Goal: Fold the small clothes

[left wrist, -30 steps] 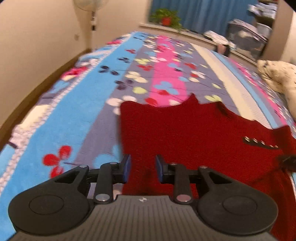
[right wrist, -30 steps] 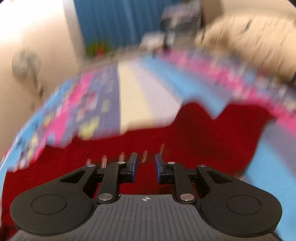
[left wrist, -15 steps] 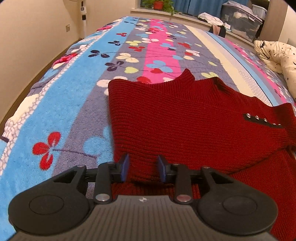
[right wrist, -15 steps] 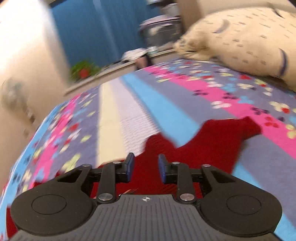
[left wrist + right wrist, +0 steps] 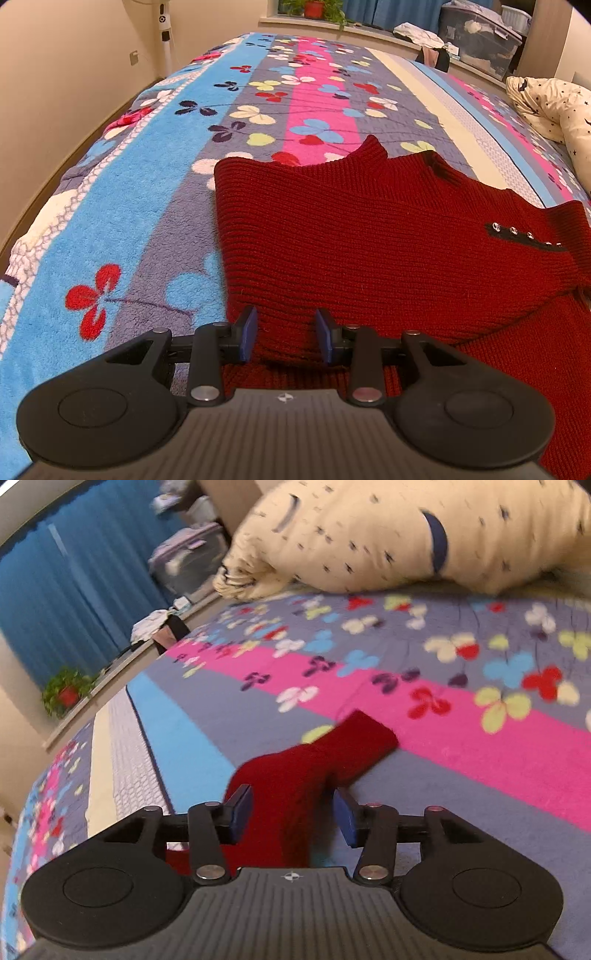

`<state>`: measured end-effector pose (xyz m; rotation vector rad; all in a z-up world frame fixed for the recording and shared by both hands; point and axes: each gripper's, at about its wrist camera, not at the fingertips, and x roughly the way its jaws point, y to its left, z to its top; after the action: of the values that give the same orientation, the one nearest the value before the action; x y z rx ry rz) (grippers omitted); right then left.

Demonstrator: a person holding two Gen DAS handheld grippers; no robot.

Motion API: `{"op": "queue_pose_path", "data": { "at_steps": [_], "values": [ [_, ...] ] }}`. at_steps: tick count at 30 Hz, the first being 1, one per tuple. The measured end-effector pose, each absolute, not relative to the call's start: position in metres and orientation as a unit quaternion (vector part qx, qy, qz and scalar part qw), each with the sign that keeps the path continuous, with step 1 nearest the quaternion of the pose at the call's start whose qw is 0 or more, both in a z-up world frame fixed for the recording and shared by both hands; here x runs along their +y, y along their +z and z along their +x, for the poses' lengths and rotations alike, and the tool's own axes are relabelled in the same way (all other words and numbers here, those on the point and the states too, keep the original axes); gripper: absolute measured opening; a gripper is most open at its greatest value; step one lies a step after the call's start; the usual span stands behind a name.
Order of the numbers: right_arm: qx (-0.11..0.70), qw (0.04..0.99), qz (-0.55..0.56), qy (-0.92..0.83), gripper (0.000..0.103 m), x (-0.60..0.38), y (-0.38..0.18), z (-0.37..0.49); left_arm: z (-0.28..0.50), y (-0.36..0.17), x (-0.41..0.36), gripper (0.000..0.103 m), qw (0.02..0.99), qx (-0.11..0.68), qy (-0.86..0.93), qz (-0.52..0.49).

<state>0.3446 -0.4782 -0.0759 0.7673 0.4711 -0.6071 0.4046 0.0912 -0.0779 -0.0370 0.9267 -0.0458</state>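
A dark red knitted sweater [image 5: 369,236] lies on the flowered bedspread [image 5: 155,177], with one part folded over and a black strip of small studs [image 5: 524,236] at the right. My left gripper [image 5: 284,334] is open, low over the sweater's near left edge, its jaws either side of the folded hem. In the right wrist view a red sleeve [image 5: 317,760] stretches away across the bedspread [image 5: 461,738]. My right gripper [image 5: 291,814] is open with the sleeve lying between its jaws.
A cream star-patterned duvet [image 5: 388,535] is bunched at the bed's far side, also seen in the left wrist view [image 5: 554,107]. A window ledge with potted plants [image 5: 314,7], clothes and a storage box [image 5: 480,33] runs behind the bed. A wall and fan stand [image 5: 164,37] are left.
The left gripper has dropped and moved forward over the sweater's hem. The right gripper has swung right, from the sweater's body to the sleeve, and opened wider.
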Motion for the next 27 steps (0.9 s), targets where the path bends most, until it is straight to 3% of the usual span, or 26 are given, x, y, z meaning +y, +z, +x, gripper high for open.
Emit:
{"op": "queue_pose_path", "data": {
  "at_steps": [7, 9, 10, 17, 22, 27],
  "values": [
    [0.204, 0.823, 0.461, -0.262, 0.050, -0.502, -0.110, 0.343, 0.403, -0.079, 0.088, 0.044, 0.896, 0.444, -0.025, -0.004],
    [0.193, 0.815, 0.489, -0.243, 0.037, -0.505, -0.118, 0.341, 0.402, -0.079, 0.087, 0.044, 0.896, 0.443, -0.025, -0.001],
    [0.184, 0.814, 0.502, -0.227, 0.015, -0.506, -0.120, 0.340, 0.402, -0.079, 0.087, 0.045, 0.896, 0.443, -0.025, -0.002],
    [0.058, 0.851, 0.455, -0.256, 0.013, -0.492, -0.080, 0.314, 0.402, -0.079, 0.086, 0.045, 0.896, 0.443, -0.025, -0.001],
    [0.158, 0.781, 0.507, -0.330, 0.020, -0.513, -0.116, 0.316, 0.402, -0.078, 0.086, 0.045, 0.896, 0.444, -0.026, -0.002],
    [0.145, 0.769, 0.532, -0.324, 0.020, -0.520, -0.131, 0.311, 0.403, -0.079, 0.087, 0.045, 0.895, 0.445, -0.027, -0.005]
  ]
}}
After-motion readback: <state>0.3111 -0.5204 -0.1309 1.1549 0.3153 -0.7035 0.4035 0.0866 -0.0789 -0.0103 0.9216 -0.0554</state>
